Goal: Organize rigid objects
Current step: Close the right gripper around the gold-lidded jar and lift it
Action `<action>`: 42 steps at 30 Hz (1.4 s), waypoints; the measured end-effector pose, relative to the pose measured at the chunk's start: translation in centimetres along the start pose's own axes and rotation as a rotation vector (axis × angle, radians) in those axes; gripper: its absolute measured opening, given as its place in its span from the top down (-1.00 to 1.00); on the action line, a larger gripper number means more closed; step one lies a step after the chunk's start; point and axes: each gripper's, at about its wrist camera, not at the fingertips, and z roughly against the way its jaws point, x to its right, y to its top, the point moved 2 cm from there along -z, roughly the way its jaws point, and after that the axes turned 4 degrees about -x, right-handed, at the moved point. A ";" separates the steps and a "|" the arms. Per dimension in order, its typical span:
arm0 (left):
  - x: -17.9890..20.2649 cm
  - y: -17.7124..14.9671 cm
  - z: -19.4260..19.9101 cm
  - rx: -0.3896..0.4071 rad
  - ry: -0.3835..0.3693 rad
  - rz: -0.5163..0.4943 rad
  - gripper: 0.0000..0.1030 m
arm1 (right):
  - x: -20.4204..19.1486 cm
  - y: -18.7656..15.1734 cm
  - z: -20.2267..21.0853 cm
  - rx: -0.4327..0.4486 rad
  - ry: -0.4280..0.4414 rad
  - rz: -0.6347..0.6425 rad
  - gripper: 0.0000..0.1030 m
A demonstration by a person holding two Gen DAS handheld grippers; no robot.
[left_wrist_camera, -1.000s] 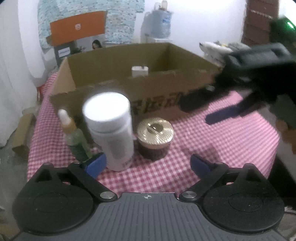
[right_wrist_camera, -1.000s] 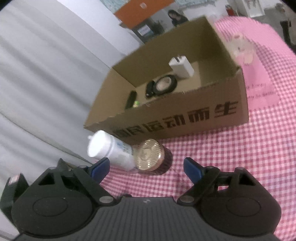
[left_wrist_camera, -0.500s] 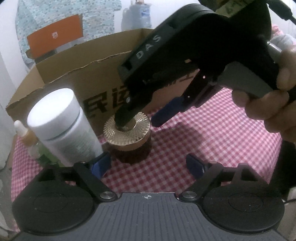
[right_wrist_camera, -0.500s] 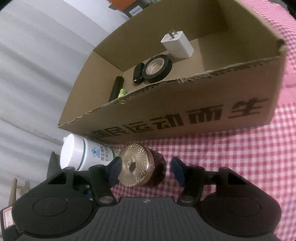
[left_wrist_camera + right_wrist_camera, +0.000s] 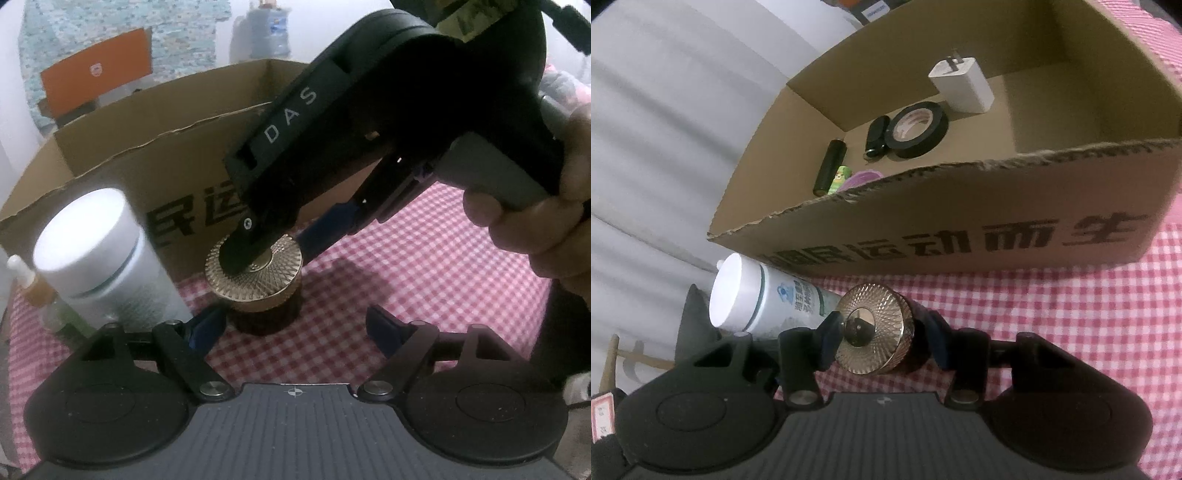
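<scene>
Half a second ago the right gripper [image 5: 881, 341] had its blue fingers spread beside the gold-capped jar [image 5: 877, 330]; now they have closed in against both sides of it, so the grasp looks made and the lift into the cardboard box [image 5: 960, 206] can follow. The jar stands upright on the checked tablecloth [image 5: 424, 280], just in front of the box's near wall and right of the white bottle [image 5: 99, 258], its short axis vertical and cap upward. The left gripper [image 5: 295, 325] hangs released, holding nothing.

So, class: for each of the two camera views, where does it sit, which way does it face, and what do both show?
Left wrist: on the left gripper, facing the cardboard box; its open fingers and the right-hand fingers show.
Right wrist: on the right gripper, looking down into the box; fingers flank the gold-lidded jar.
Shared: jar, white bottle, box, checked cloth.
</scene>
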 end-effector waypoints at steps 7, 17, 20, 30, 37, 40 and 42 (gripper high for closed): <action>2.4 0.3 0.5 0.020 -0.064 -0.081 -0.62 | 1.7 -1.9 2.4 0.033 -0.032 -0.054 -0.01; 4.8 0.4 1.1 0.027 -0.067 -0.150 -0.56 | 3.8 -4.5 5.0 0.088 -0.010 -0.153 -0.02; 4.6 0.8 0.2 0.014 -0.033 -0.170 -0.46 | 4.1 -5.0 5.3 0.096 -0.013 -0.161 -0.03; 3.6 1.6 -0.7 -0.014 -0.007 -0.127 -0.08 | 4.8 -5.1 5.2 0.093 0.014 -0.184 -0.03; 4.0 1.1 0.0 -0.039 -0.029 -0.122 -0.08 | 4.0 -6.1 4.6 0.079 0.009 -0.187 -0.03; 4.2 1.0 0.0 -0.040 -0.027 -0.132 -0.09 | 4.1 -6.4 4.6 0.085 0.009 -0.195 -0.03; 4.3 1.1 -0.3 -0.046 -0.025 -0.139 -0.10 | 4.1 -6.3 4.6 0.089 0.009 -0.202 -0.04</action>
